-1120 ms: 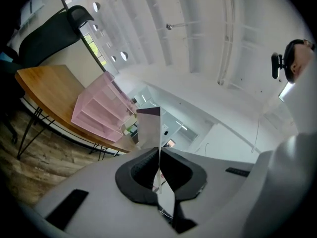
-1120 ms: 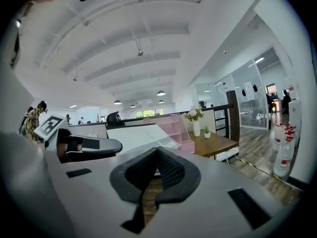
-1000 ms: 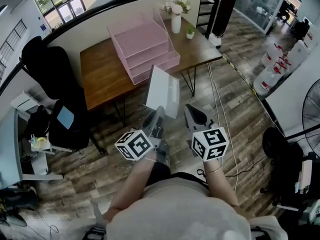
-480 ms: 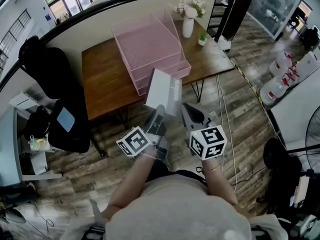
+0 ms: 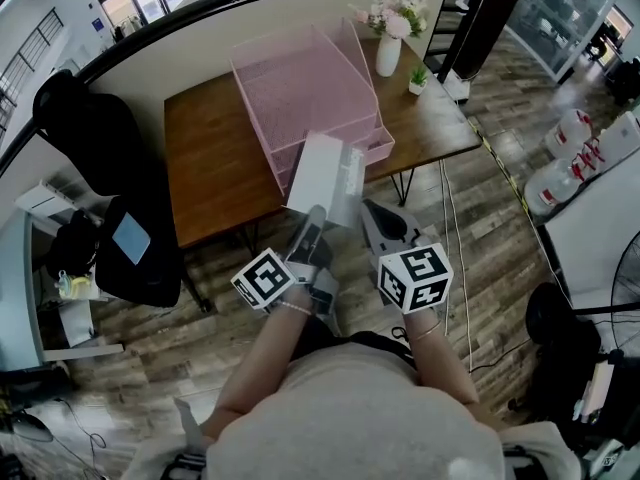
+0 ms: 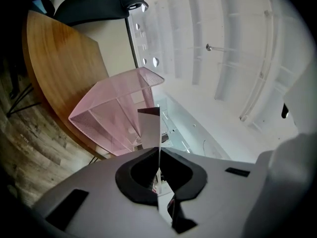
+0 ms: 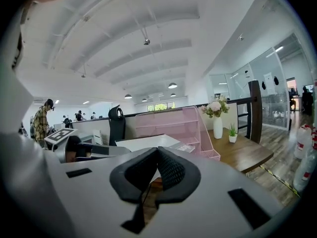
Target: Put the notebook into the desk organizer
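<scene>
Left gripper [image 6: 158, 152], jaws pinching the near edge of the white notebook [image 5: 325, 176], is holding it tilted in the air, just in front of the pink organizer [image 5: 300, 83] standing on the wooden worktop [image 5: 210, 158]. Right gripper [image 5: 372, 211], jaws pressed together on nothing, is hanging just beside the notebook's right edge. Cover print is too small to read.

My left gripper [image 5: 316, 214] and right gripper [image 5: 369, 210] are the same kit: smooth grey plastic shells, black ribbed pads [image 7: 173, 170], and a white cube [image 5: 263, 280] with black square markers on each. I'm in a light grey short-sleeved tee [image 5: 350, 408].
</scene>
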Available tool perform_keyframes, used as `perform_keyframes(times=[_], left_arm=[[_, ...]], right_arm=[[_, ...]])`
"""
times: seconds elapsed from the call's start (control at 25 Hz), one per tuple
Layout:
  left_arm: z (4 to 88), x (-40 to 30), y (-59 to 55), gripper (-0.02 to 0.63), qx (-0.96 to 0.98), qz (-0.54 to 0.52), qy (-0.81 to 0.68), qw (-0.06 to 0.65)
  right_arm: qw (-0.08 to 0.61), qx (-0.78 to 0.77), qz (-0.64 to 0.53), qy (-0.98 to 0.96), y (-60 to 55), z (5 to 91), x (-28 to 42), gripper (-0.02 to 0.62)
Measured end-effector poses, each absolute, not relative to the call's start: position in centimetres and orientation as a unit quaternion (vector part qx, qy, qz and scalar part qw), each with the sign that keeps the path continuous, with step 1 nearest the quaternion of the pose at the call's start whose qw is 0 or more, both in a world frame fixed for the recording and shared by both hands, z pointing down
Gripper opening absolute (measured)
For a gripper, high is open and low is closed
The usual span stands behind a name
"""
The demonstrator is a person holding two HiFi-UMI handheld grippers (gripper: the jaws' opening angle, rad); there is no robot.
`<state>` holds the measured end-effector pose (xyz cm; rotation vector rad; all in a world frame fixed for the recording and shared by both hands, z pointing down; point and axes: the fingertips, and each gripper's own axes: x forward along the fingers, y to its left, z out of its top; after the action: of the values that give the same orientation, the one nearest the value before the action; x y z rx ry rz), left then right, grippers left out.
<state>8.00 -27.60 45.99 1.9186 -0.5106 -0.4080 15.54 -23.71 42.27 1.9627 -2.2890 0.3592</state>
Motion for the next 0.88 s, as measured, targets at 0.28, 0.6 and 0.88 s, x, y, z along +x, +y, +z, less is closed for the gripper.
perform_keyframes(times=[0.28,0.6,0.88], left_arm=[[46.7,8.1,-28.7,0.018,0.776,-0.199,-0.217,0.557],[47.4,7.6,-29.8,0.018,0.759,-0.222,-0.264,0.552],[47.6,8.6,-30.1,0.015,0.739,-0.254,-0.288,0.554]], right_arm=[[0.06,0.63,0.127,-0.764,-25.5,43.0,14.4,0.0],[0.057,0.615,0.134,-0.775,-26.5,43.5,14.3,0.001],[0.064,0.578,0.136,-0.802,-27.6,43.6,14.5,0.0]])
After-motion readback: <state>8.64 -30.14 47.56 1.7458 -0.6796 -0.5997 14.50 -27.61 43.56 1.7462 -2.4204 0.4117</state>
